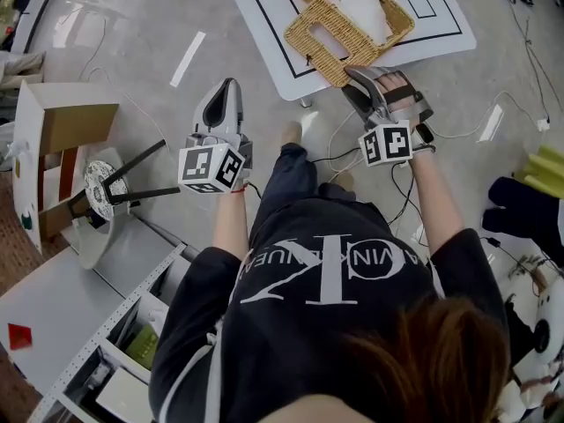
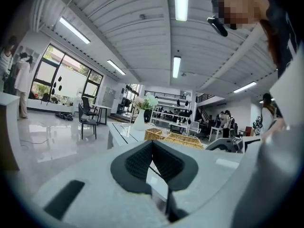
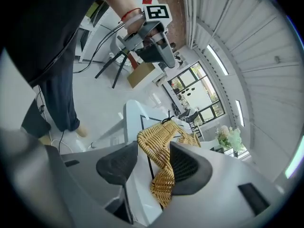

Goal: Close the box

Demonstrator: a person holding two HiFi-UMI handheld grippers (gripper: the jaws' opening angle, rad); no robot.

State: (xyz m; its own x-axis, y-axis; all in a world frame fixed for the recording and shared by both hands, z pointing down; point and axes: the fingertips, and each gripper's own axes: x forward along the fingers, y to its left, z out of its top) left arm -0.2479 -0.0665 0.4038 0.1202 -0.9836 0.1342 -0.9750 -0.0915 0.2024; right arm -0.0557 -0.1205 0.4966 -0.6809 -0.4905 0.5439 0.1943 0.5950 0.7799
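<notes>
While open, right gripper (image 3: 152, 156) astride box (image 3: 157, 136)

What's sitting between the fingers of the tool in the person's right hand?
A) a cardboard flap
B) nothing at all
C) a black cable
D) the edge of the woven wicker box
D: the right gripper view shows the woven edge of the wicker box between the fingers of the right gripper, which stand apart around it.
</notes>
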